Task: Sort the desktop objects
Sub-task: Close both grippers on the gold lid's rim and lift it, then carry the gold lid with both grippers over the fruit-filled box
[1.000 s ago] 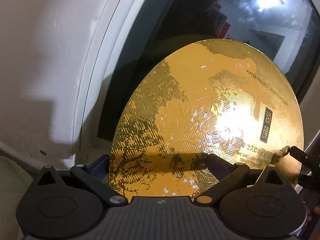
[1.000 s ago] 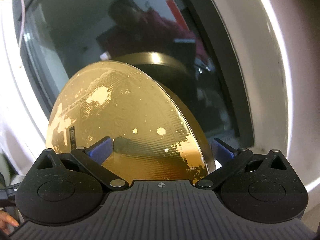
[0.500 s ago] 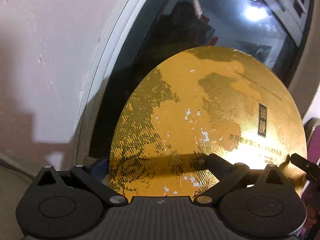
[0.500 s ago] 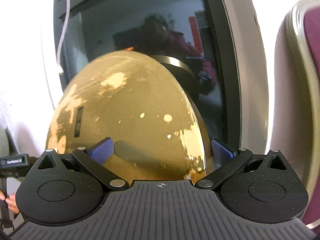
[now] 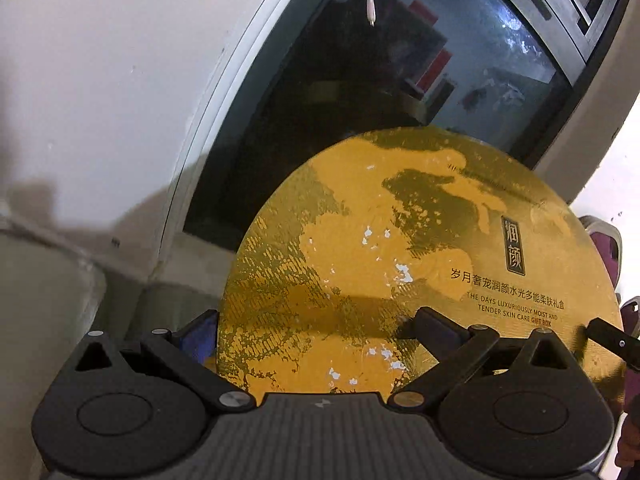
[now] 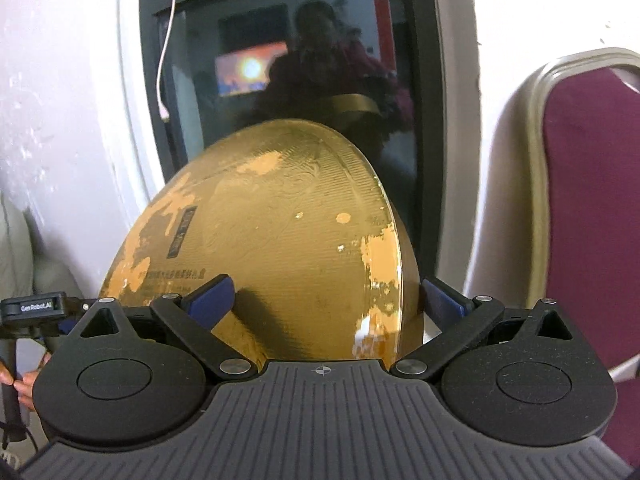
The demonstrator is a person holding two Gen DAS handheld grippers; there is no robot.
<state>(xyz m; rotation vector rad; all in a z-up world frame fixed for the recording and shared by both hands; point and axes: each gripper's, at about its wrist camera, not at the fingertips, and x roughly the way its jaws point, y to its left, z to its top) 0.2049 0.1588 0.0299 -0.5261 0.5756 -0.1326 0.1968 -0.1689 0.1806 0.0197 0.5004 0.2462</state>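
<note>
Two grippers hold one round gold box [image 5: 400, 264], each clamped on an opposite edge so the box hangs in the air between them, its flat lid face turned toward both cameras. The left gripper [image 5: 316, 332] grips with one blue-padded finger [image 5: 196, 336] behind the box and the other dark finger [image 5: 436, 326] pressed on the lid, near the printed lines of text. The right gripper [image 6: 328, 300] is closed on the box [image 6: 280, 240] the same way, one pad [image 6: 210, 300] on the lid and the other [image 6: 442, 300] against the side wall behind it. The gold foil is worn, with pale patches and white chips across the lid.

Behind the box stands a dark screen [image 5: 360, 92] in a black frame, set in a white wall [image 5: 100, 80]; a white cable [image 6: 166, 40] hangs down in front of it. A person's reflection shows in the glass. A maroon chair [image 6: 580, 200] with a pale frame stands to the right. In the right view, a hand [image 6: 24, 384] grips the left gripper's handle at the lower left edge
</note>
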